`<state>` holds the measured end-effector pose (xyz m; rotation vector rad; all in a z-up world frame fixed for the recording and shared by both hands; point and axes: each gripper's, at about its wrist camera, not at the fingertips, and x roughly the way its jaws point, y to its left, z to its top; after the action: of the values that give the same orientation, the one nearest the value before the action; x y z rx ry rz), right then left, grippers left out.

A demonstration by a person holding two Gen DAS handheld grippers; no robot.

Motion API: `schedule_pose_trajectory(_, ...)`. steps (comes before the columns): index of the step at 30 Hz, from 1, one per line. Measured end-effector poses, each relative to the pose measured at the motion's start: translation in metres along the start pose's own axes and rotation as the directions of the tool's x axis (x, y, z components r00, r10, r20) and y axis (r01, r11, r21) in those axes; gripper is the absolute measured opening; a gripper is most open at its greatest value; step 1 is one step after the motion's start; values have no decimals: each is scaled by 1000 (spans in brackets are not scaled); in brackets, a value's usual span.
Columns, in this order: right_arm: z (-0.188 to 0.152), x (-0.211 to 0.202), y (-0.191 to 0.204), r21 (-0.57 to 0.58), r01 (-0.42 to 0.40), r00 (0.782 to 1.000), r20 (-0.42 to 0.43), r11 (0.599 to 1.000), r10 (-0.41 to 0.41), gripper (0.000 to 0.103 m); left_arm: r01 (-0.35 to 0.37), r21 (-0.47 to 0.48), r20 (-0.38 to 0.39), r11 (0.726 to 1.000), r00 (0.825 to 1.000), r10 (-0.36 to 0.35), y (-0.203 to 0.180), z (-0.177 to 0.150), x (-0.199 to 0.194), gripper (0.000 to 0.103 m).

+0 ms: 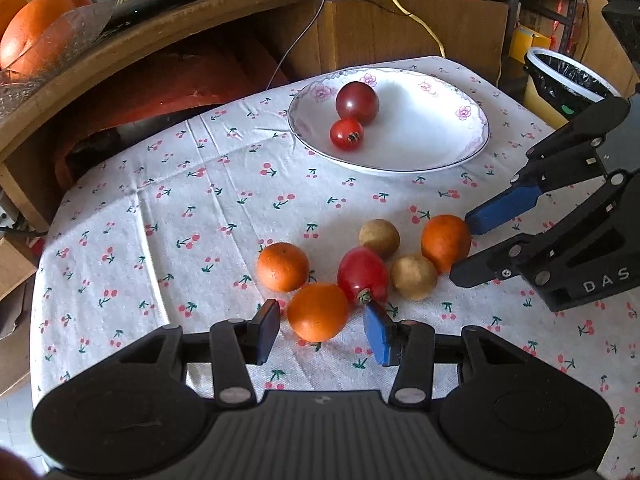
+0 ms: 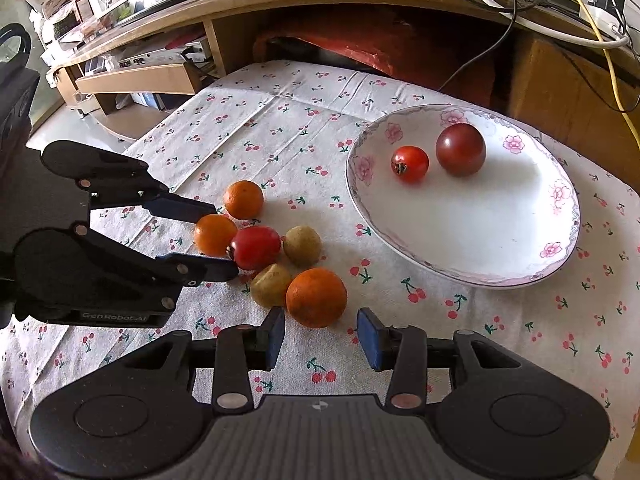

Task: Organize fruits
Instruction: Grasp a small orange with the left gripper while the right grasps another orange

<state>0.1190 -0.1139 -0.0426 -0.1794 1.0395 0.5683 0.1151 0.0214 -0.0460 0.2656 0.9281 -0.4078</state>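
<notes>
Left gripper (image 1: 322,326) fingers wide around a round orange mandarin (image 1: 318,312), contact unclear. Right gripper (image 2: 320,338) fingers wide at another mandarin (image 2: 316,297). White floral china plate (image 1: 440,156) at 12 o'clock on the cherry-print worktop (image 1: 160,220) holds two red tomatoes (image 1: 346,133).

Left hand-held gripper (image 1: 322,330) spread open around an orange (image 1: 318,312) on the tablecloth (image 1: 160,240).

Two tomatoes (image 1: 354,110) in plate (image 1: 440,152); fruit cluster (image 1: 360,268) before plate on tablecloth (image 1: 180,208)
</notes>
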Motion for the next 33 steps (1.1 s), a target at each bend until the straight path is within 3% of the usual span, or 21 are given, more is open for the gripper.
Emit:
schedule_pose_trajectory(9, 3, 5, 1, -9, -9, 1000, 11, 1000, 9, 36, 0, 5, 10, 1000, 1000, 0, 0, -1, -5, 40)
schedule_pose_trajectory(33, 12, 7, -13, 55, -8, 999, 42, 998, 6, 35, 11, -14, -2, 1000, 1000, -11, 4, -3, -2, 40)
